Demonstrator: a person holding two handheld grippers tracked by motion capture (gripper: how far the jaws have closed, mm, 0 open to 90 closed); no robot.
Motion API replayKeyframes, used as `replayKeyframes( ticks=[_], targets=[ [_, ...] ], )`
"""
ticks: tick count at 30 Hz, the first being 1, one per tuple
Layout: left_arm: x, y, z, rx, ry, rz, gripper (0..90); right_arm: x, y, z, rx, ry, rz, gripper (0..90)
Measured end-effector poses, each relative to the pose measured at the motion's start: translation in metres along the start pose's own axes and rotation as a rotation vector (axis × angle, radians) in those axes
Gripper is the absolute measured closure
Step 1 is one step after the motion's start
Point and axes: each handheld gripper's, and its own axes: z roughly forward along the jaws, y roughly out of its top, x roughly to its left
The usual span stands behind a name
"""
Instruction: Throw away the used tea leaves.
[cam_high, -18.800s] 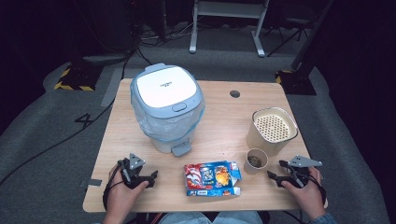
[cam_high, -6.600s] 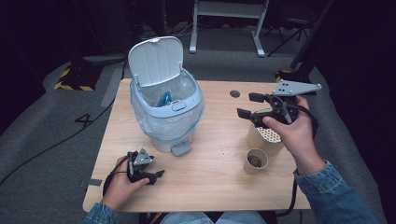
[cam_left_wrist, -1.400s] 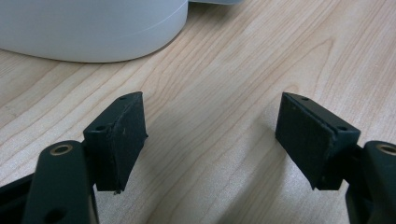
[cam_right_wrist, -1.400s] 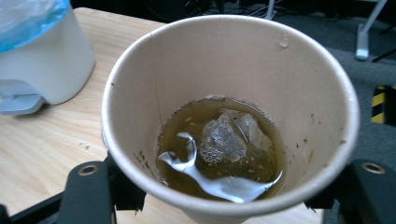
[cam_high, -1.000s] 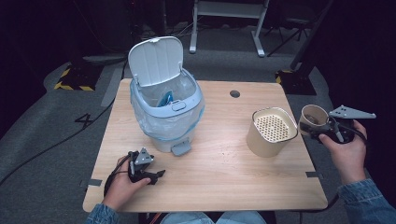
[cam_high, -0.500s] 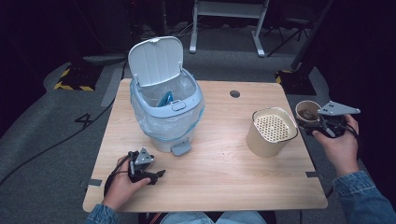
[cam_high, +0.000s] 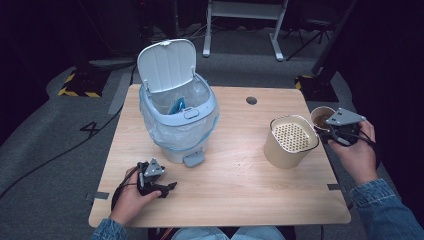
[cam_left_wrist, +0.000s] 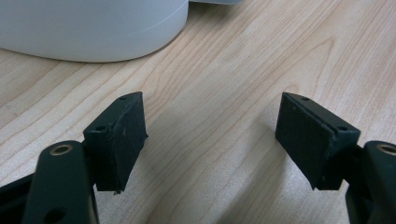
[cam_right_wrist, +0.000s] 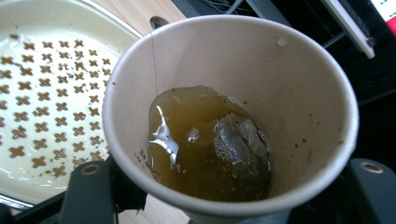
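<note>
Right hand-held gripper (cam_high: 334, 134), carried at the far right edge of the light wooden counter (cam_high: 240, 200), has its two black jaws set wide around a small tan paper cup (cam_right_wrist: 233, 116), clasping the cup's lower wall. In the right gripper view the cup sits tilted between the jaws and holds amber liquid (cam_right_wrist: 187, 126) with a soaked tea bag (cam_right_wrist: 243, 144) lying in it; a thin string runs up the inner wall to the rim. Just beside the cup, on the side away from the person's right hand (cam_high: 357, 155), stands a cream cylindrical container with a perforated strainer insert (cam_high: 292, 137); the cup's rim lies close against the container's rim, and whether they touch cannot be told.

Left hand-held gripper (cam_high: 160, 187) rests on the counter near the person's edge, gripped by the left hand (cam_high: 131, 195). Its jaws stand wide apart with bare wood between them, holding nothing. Beyond it, well apart from the right hand-held gripper, stands a pale blue pedal bin with a clear plastic liner (cam_high: 177, 125), its white lid (cam_high: 165, 65) raised upright. A blue object (cam_high: 177, 106) lies inside the bin.
</note>
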Motion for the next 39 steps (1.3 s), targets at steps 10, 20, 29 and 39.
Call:
replayKeyframes(
  ticks=[10,20,29,39],
  targets=[
    [0.0,0.0,0.0,0.0,0.0,0.002,24.9,0.009,0.012,0.005,0.049,-0.061,-0.162,33.7],
    [0.0,0.0,0.0,0.0,0.001,0.0,24.9,0.015,0.018,0.013,0.144,-0.141,-0.361,33.9],
    [0.0,0.0,0.0,0.0,0.001,0.0,24.9,0.032,0.025,0.022,0.256,-0.271,-0.653,34.1],
    [0.0,0.0,0.0,0.001,0.001,-0.001,24.9,0.048,0.033,0.026,0.351,-0.436,-0.986,34.1]
  ],
)
